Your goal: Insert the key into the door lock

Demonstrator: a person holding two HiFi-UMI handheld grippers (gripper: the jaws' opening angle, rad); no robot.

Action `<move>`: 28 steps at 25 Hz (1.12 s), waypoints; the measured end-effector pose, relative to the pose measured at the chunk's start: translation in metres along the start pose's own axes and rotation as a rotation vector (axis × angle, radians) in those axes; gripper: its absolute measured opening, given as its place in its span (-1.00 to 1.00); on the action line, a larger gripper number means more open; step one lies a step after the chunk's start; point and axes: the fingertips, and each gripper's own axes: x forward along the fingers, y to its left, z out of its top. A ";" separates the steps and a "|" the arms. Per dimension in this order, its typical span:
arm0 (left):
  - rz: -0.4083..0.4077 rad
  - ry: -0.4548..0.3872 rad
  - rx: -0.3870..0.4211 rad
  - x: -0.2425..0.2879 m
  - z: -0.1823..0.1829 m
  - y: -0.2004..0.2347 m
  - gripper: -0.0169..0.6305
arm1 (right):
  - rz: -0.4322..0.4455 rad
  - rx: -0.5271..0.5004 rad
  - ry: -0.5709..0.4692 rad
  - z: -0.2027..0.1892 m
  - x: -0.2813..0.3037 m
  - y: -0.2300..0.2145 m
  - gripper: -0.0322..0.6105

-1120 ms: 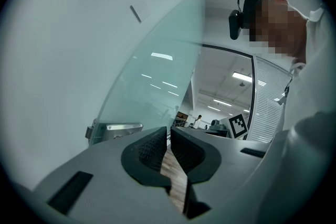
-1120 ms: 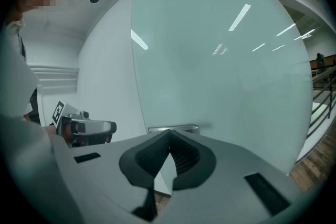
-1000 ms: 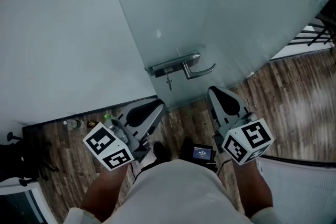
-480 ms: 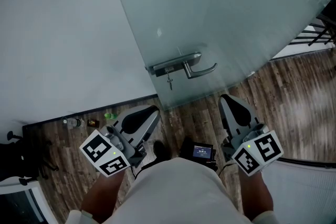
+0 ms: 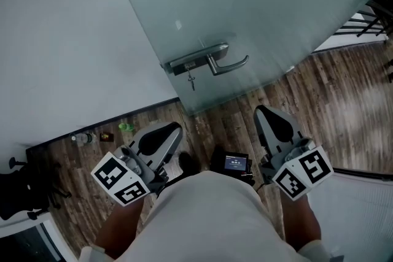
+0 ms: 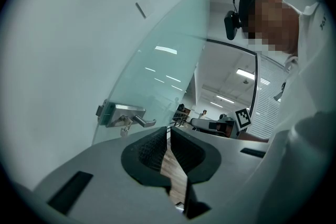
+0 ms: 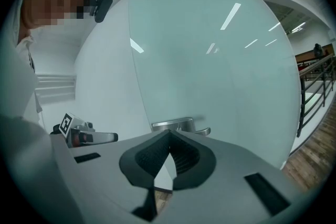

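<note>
Left tool [image 5: 174,129] sits low at 7 o'clock in the head view and right tool [image 5: 264,112] at 5, both close to the person's body. Both are well apart from the door lock [image 5: 187,63], up at 12 on the glass door [image 5: 264,3]. A key [image 5: 191,80] hangs at the lock, too small to show whether it is fully seated.

In the left tool's view the jaws are narrow, almost together, with nothing between them. Lock and key sit at 10 o'clock.

In the right tool's view the tips meet, empty, and the handle [image 7: 198,130] peeks just over them.

With neither tool carrying anything, insertion looks done. Any next move would need a reach back up to 12.
</note>
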 end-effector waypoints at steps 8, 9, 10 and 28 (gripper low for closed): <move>-0.016 0.011 -0.002 -0.002 -0.003 -0.005 -0.84 | -0.005 -0.026 0.005 0.000 0.000 0.008 -0.86; -0.018 0.013 -0.003 -0.002 -0.003 -0.005 -0.84 | -0.006 -0.026 0.006 0.000 0.001 0.008 -0.86; -0.020 0.014 -0.004 -0.002 -0.004 -0.005 -0.84 | -0.007 -0.027 0.007 -0.001 0.001 0.009 -0.86; -0.038 0.028 -0.034 -0.003 -0.011 -0.005 -0.84 | -0.019 -0.045 0.046 -0.012 0.001 0.015 -0.86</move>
